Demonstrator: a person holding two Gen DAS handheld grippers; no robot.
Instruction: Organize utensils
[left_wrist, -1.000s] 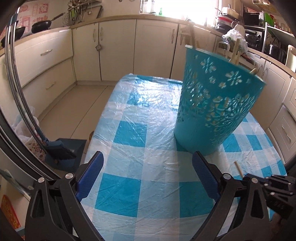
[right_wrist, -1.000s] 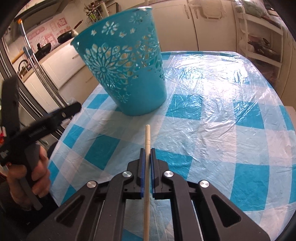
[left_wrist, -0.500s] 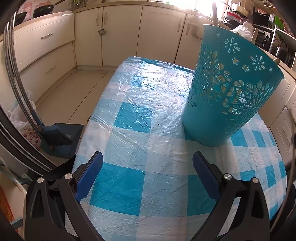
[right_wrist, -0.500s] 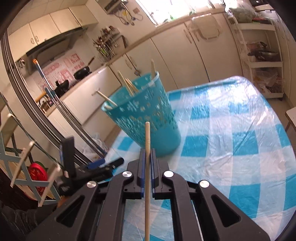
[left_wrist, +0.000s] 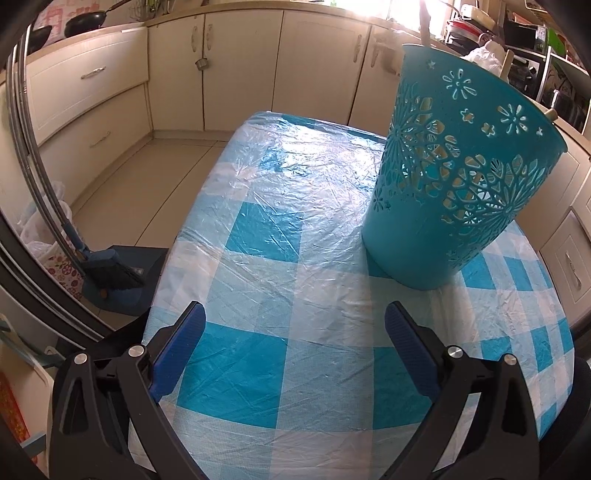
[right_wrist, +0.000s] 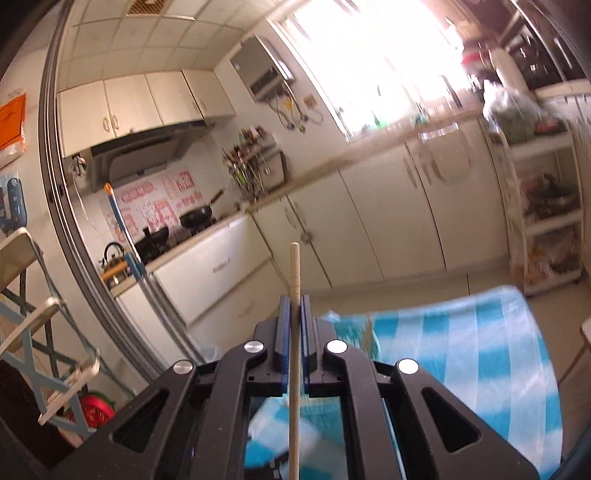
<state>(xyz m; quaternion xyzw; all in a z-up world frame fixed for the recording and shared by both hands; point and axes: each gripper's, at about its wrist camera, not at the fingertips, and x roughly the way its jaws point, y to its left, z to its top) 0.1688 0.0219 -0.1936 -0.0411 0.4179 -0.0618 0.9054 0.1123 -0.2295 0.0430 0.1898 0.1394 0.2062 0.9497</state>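
A teal perforated basket stands on the blue-and-white checked table, right of centre in the left wrist view. Wooden utensil ends poke above its rim. My left gripper is open and empty, low over the table's near part, left of the basket. My right gripper is shut on a wooden chopstick, which sticks forward past the pads. It is raised high and points at the kitchen cabinets; the basket is hidden in that blurred view.
Cream cabinets line the walls. A broom and dustpan stand on the floor left of the table. A stove with pans and a white shelf rack show in the right wrist view.
My right gripper has lifted and tilted upward with the chopstick, so the basket dropped out of its view. My left gripper shifted slightly; the basket now sits further right.
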